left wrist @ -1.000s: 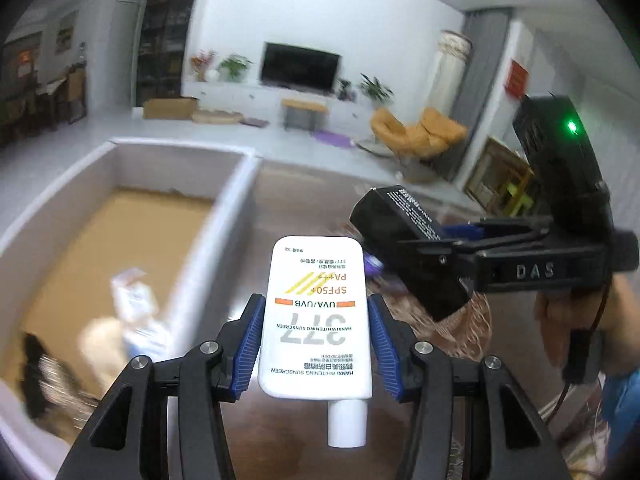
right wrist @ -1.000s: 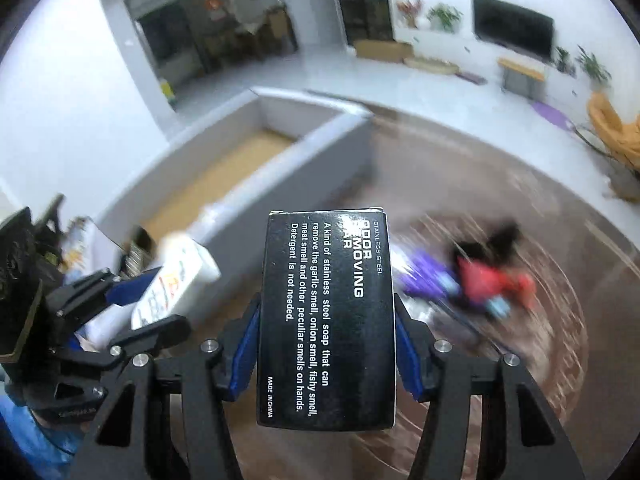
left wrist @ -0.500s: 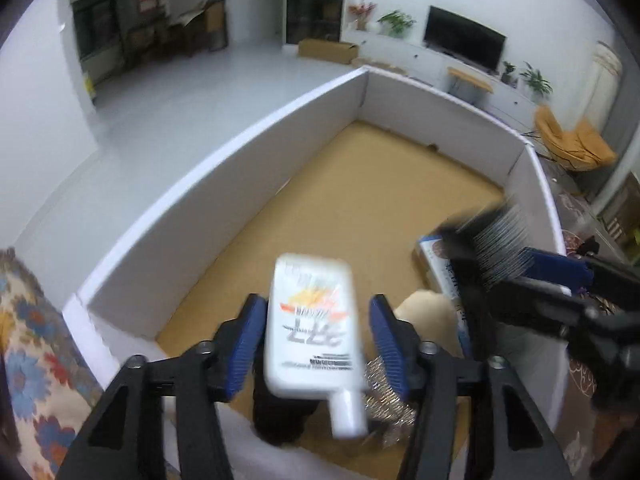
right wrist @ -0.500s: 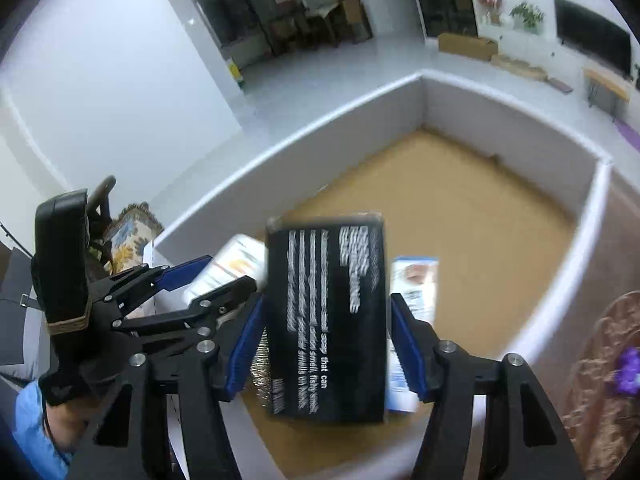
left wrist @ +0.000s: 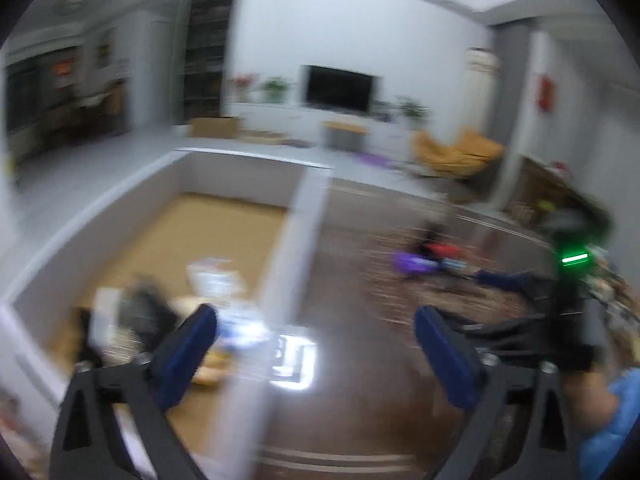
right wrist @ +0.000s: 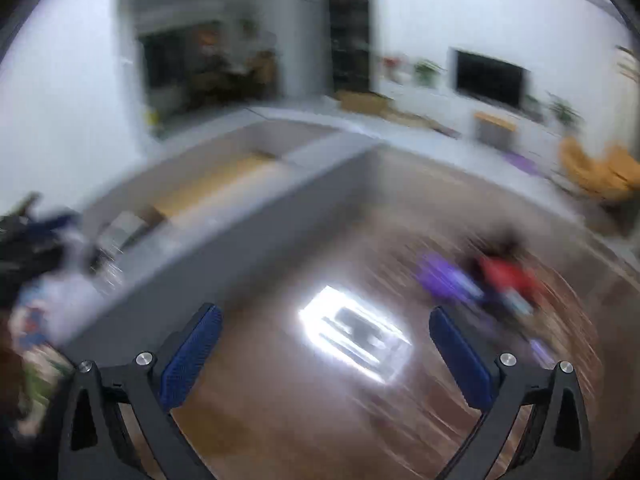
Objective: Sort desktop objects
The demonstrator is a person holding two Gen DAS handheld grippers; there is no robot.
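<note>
Both views are smeared by motion. My left gripper (left wrist: 316,316) is over the box's right wall; its jaws are opening wide with nothing between them. My right gripper (right wrist: 325,314) is over the brown tabletop, its jaws likewise opening and empty; it also shows at the right as the right gripper (left wrist: 492,300). The white-walled sorting box (left wrist: 296,240) with a tan floor lies to the left and holds a blurred heap of items (left wrist: 148,312). A purple object (right wrist: 444,276) and a red object (right wrist: 508,276) lie on the table ahead and to the right.
A bright glare patch (right wrist: 356,332) sits on the tabletop (right wrist: 280,400) between the right fingers. A hand and blue sleeve (left wrist: 612,404) show at the right edge. A patterned mat (left wrist: 460,296) lies under the loose objects. A living room is behind.
The left gripper let go of the white sunscreen tube and the right gripper of the black box, both over the sorting box. Both jaws spread wide and swung right, back over the table.
</note>
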